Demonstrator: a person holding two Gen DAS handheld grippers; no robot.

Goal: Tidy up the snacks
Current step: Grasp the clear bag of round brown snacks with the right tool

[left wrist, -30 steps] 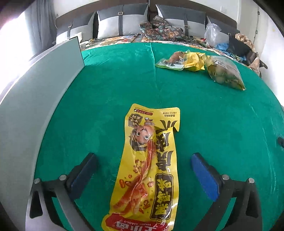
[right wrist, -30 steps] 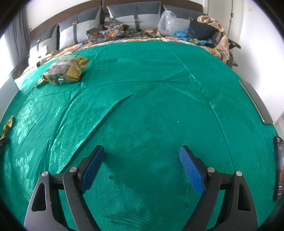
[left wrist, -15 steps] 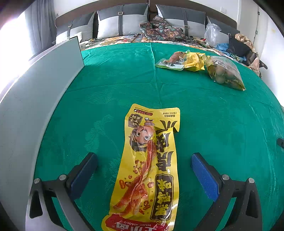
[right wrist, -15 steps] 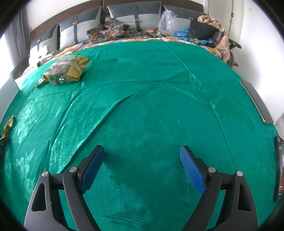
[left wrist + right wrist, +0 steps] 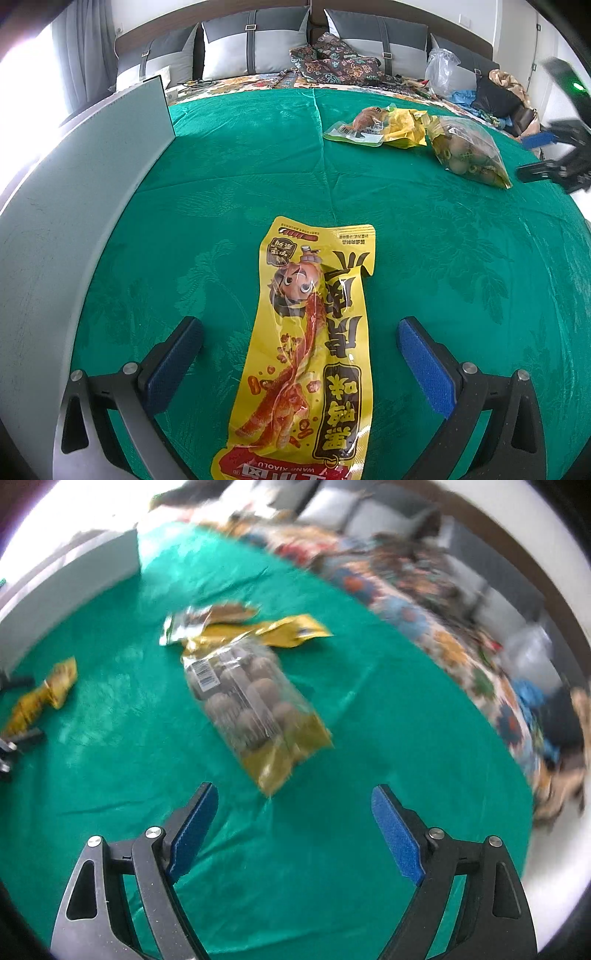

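The left tool [image 5: 300, 352] is held wide apart over the green cloth [image 5: 443, 258], its blue pads [image 5: 424, 354] standing clear on either side of a long yellow snack packet [image 5: 310, 362]. The packet lies flat between the fingers without being touched by them; its lower end runs out of the left wrist view at 6 o'clock, and its upper end points to 12 o'clock. A pale grey panel [image 5: 74, 206] is seen standing along the cloth's edge from 8 to 11 o'clock. Toward 1 o'clock, well apart from the tool, a green-edged packet [image 5: 356, 129] and a crumpled yellow wrapper [image 5: 402, 123] lie touching, with a clear bag of round brown snacks [image 5: 469, 155] just beside them. At 2 o'clock the right tool [image 5: 543, 153] is seen at the frame's edge, near that bag.

In the blurred right wrist view the right tool [image 5: 294, 832] is also spread wide, with nothing between its fingers. The bag of round snacks [image 5: 255, 709] lies on the cloth just beyond the fingertips at 12 o'clock, untouched, and the yellow wrapper [image 5: 273, 635] is found behind it. The long yellow packet [image 5: 44, 698] is seen at 10 o'clock. A patterned bedspread [image 5: 443, 635] and grey cushions [image 5: 369, 520] are made out from 12 to 3 o'clock.
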